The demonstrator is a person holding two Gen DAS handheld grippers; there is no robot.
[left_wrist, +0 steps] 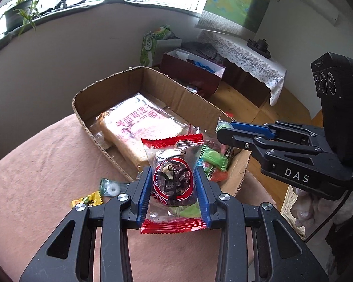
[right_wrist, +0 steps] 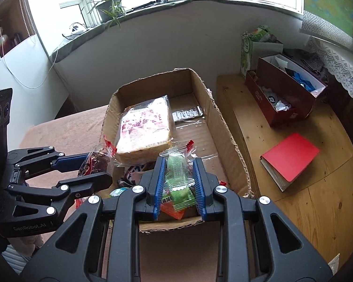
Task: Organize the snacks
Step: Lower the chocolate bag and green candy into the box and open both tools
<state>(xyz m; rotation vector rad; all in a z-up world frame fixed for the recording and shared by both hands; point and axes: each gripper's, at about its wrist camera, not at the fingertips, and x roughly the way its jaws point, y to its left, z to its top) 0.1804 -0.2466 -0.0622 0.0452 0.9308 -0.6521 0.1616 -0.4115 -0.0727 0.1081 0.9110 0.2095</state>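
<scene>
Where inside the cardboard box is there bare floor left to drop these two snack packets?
In the brown cardboard box, bare floor lies right of the wrapped bread loaf, nearer than the small silver packet, along the right wall. The near-left corner is crowded with loose wrapped snacks.

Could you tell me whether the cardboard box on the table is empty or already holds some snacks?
Not empty: the cardboard box already holds a wrapped bread loaf and a flat silvery packet on its floor.
</scene>
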